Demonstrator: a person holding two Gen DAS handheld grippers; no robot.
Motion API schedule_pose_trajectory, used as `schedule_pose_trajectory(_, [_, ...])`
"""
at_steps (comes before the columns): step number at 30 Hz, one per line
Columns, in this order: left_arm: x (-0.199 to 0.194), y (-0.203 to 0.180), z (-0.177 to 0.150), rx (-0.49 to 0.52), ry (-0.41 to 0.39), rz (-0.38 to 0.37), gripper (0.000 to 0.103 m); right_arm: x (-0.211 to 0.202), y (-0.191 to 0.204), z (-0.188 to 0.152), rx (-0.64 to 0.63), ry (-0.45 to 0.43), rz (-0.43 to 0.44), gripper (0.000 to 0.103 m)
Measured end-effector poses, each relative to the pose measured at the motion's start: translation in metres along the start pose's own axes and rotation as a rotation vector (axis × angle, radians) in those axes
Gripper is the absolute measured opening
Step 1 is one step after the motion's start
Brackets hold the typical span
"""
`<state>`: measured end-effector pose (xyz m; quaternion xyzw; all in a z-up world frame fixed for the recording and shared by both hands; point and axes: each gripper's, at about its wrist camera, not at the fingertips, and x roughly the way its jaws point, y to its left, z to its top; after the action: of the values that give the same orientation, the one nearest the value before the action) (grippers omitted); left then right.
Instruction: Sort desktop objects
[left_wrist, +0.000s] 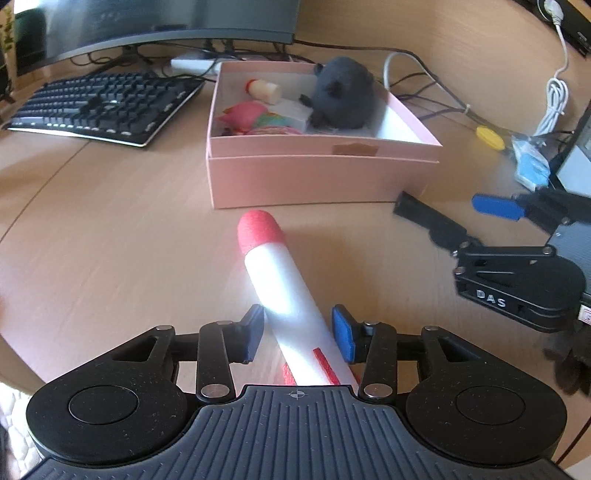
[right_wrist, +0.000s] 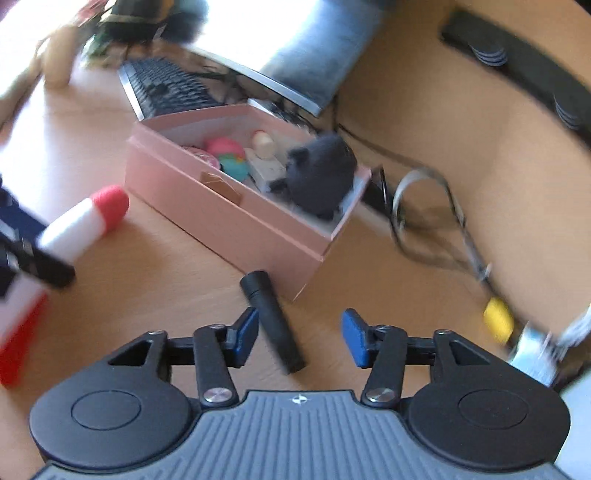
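Observation:
My left gripper (left_wrist: 300, 332) is shut on a white foam rocket (left_wrist: 280, 291) with a red nose, held above the desk and pointing at the pink box (left_wrist: 314, 177). The rocket also shows at the left of the right wrist view (right_wrist: 77, 225). The box (right_wrist: 229, 221) holds a dark plush toy (left_wrist: 343, 96), a small bottle (left_wrist: 264, 90) and colourful soft toys (left_wrist: 255, 118). My right gripper (right_wrist: 299, 336) is open over a black cylinder (right_wrist: 273, 321) lying on the desk by the box's near corner. It also shows in the left wrist view (left_wrist: 428, 218).
A black keyboard (left_wrist: 99, 107) and a monitor (left_wrist: 166, 26) stand at the back left. Cables (left_wrist: 443, 96), a yellow tag (left_wrist: 489, 137) and a blue-white packet (left_wrist: 530, 162) lie right of the box. The wooden desk (left_wrist: 110, 240) stretches in front.

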<state>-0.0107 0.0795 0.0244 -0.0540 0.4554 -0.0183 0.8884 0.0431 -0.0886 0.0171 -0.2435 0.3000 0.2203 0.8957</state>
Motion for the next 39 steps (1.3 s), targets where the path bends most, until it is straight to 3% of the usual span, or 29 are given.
schedule_pose_trajectory(3, [-0.001,0.001,0.001,-0.013,0.006,-0.012,0.052,0.007,-0.008,-0.002,0.161,0.052,-0.023,0.067])
schedule_pose_trajectory(8, [-0.009,0.006,0.002,-0.036,-0.007,-0.029,0.059,0.008,-0.023,-0.006,0.589,0.111,-0.038,0.086])
schedule_pose_trajectory(18, [-0.040,0.042,0.005,-0.077,-0.090,-0.023,0.081,0.028,0.005,0.012,0.743,0.116,-0.127,0.086])
schedule_pose_trajectory(23, [-0.043,0.070,-0.003,-0.118,-0.110,-0.008,0.082,0.042,0.008,0.020,0.755,0.091,-0.189,0.087])
schedule_pose_trajectory(24, [-0.042,0.076,-0.005,-0.133,-0.104,-0.002,0.082,0.044,0.008,0.021,0.748,0.087,-0.191,0.085])
schedule_pose_trajectory(25, [-0.041,0.080,-0.007,-0.142,-0.097,-0.001,0.082,0.045,0.008,0.022,0.733,0.077,-0.188,0.077])
schedule_pose_trajectory(29, [-0.039,0.083,-0.012,-0.121,-0.073,-0.018,0.082,0.039,0.009,0.020,0.644,0.047,-0.164,0.075])
schedule_pose_trajectory(34, [-0.032,0.059,-0.012,-0.071,-0.044,-0.098,0.082,0.008,0.010,0.009,0.532,0.012,-0.093,0.075])
schedule_pose_trajectory(39, [-0.022,0.017,-0.010,-0.007,-0.017,-0.126,0.068,-0.037,0.005,-0.002,0.450,0.001,-0.070,0.075])
